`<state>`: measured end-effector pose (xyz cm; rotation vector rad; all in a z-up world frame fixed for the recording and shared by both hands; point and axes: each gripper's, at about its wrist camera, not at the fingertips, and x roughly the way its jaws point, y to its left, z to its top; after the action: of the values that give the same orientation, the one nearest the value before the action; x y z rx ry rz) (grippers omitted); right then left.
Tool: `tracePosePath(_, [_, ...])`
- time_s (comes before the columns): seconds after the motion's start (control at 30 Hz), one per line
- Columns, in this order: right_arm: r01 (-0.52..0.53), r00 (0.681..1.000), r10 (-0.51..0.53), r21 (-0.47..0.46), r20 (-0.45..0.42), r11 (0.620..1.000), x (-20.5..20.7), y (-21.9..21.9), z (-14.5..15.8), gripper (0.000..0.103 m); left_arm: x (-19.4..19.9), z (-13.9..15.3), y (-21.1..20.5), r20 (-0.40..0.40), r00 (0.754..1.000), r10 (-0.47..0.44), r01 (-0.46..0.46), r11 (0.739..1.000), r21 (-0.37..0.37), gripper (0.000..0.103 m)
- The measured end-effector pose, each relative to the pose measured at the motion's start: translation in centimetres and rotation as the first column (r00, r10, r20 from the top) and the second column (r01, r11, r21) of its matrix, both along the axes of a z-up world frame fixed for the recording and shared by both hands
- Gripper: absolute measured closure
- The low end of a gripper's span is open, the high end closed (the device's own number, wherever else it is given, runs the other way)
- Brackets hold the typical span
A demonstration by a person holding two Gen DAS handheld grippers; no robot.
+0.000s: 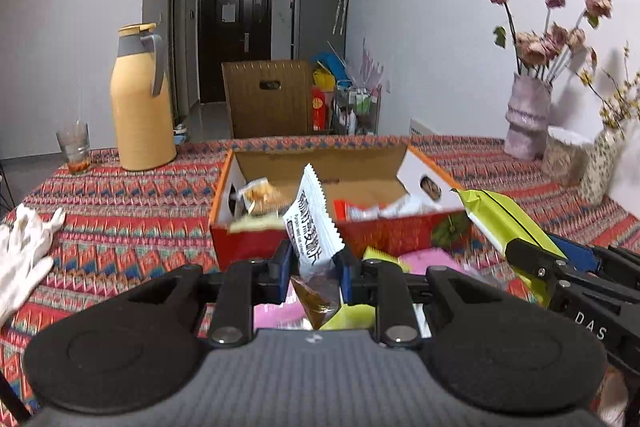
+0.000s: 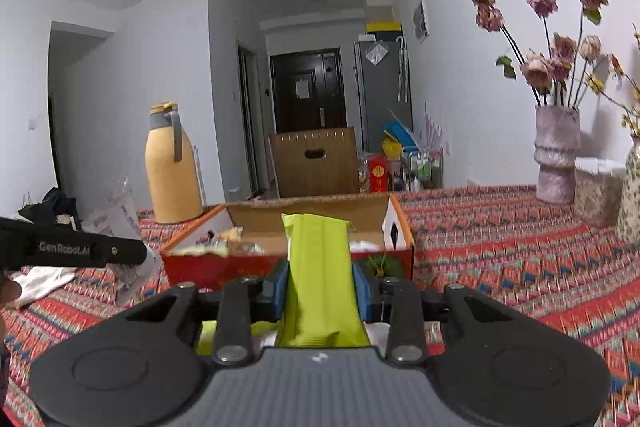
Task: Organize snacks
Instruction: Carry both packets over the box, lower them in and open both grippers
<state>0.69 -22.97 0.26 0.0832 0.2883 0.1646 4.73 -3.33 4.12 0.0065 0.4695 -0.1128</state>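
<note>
My left gripper (image 1: 315, 267) is shut on a white snack packet (image 1: 314, 223) with black lettering and a brown lower end, held upright above the table, just short of the red cardboard box (image 1: 256, 243). My right gripper (image 2: 320, 285) is shut on a lime-green snack packet (image 2: 320, 267), which also shows at the right of the left wrist view (image 1: 508, 223). The open box (image 2: 208, 267) holds several wrapped snacks. Pink and yellow-green packets (image 1: 420, 261) lie on the tablecloth below the left gripper.
A patterned red tablecloth (image 1: 132, 211) covers the table. A yellow thermos (image 1: 140, 103) and a glass (image 1: 74, 147) stand at the far left, white gloves (image 1: 24, 247) lie at the left edge, and vases with dried flowers (image 1: 526, 115) stand at the right. A brown chair back (image 1: 268, 99) is beyond.
</note>
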Motion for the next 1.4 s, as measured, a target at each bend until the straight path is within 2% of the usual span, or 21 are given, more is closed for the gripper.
tracePosePath(0.27, [0.002,0.999,-0.002,-0.003,0.033,1.0,5.6,0.8,3.2,0.07,5.0,2.3,0.9,0.012,0.998,0.054,-0.054,0.998,-0.027,0.079])
tracePosePath(0.57, [-0.001,1.0,0.001,-0.01,-0.005,1.0,13.3,1.8,4.6,0.07,12.5,2.7,1.8,-0.034,0.991,0.128,-0.129,0.991,-0.038,0.079])
tracePosePath(0.7, [0.003,0.999,-0.004,-0.024,-0.043,1.0,16.5,2.5,3.7,0.07,15.5,1.7,2.1,-0.06,0.988,0.145,-0.148,0.988,-0.043,0.079])
tracePosePath(0.93, [0.012,0.994,-0.015,-0.023,-0.106,1.0,20.5,3.1,0.5,0.07,19.5,-1.4,3.2,-0.119,0.978,0.169,-0.176,0.983,-0.051,0.079])
tracePosePath(1.13, [0.015,0.99,-0.018,-0.023,-0.139,1.0,21.8,3.2,-2.0,0.07,20.7,-4.4,3.4,-0.151,0.978,0.145,-0.153,0.987,-0.045,0.079])
tracePosePath(1.4, [-0.013,0.985,0.009,-0.024,-0.17,1.0,21.9,3.6,-2.8,0.07,20.6,-4.8,3.6,-0.154,0.978,0.138,-0.148,0.988,-0.05,0.079])
